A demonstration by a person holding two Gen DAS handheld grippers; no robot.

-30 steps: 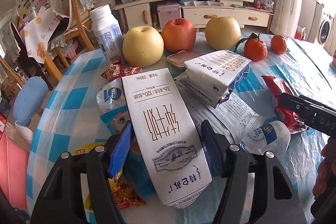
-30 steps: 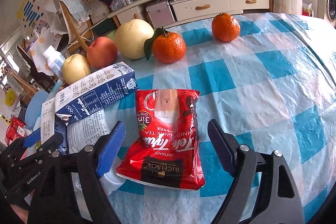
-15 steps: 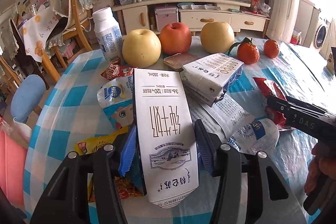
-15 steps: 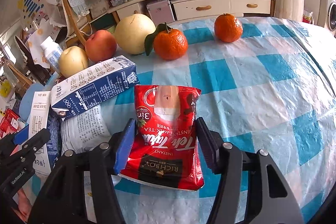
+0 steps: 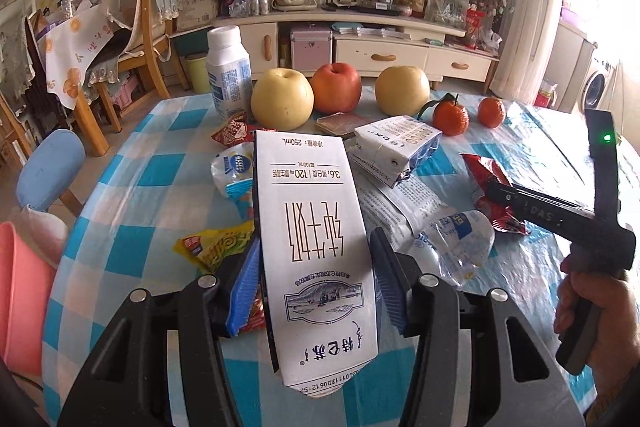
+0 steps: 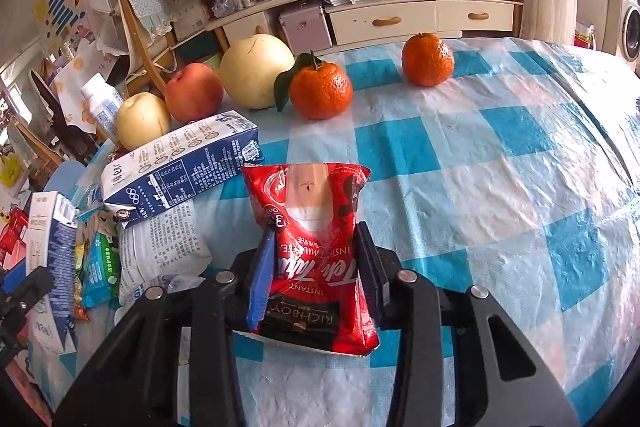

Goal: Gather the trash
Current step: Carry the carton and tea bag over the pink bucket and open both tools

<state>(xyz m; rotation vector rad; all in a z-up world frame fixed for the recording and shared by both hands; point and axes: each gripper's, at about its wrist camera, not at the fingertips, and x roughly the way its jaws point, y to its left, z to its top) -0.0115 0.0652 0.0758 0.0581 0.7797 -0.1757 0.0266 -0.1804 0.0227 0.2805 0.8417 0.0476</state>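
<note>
Although both tools are already closed on trash, the two items will handle differently. Largest is the white milk carton (image 5: 316, 251), held lengthwise between the blue pads of the left tool (image 5: 314, 287), its far end raised over the wrappers on the checked tabletop (image 5: 132, 211). Its walls look straight and uncrushed, so it is judged stiff, and probably light if empty; the pads sit on the long side faces near the lower half, a sound place, though smooth card may slip if the hold slackens. Next is the red tea packet (image 6: 316, 251), lying on the tabletop with the right tool (image 6: 316, 271) drawn in narrow on its flanks. The right jaws have just been closing, and the packet is between them, its sides pinched inward. It is judged soft, light and crinkly film, likely to buckle; a hold across the middle suits it better than one at an edge. A second carton (image 6: 180, 171) and loose wrappers remain beside the fruit.
</note>
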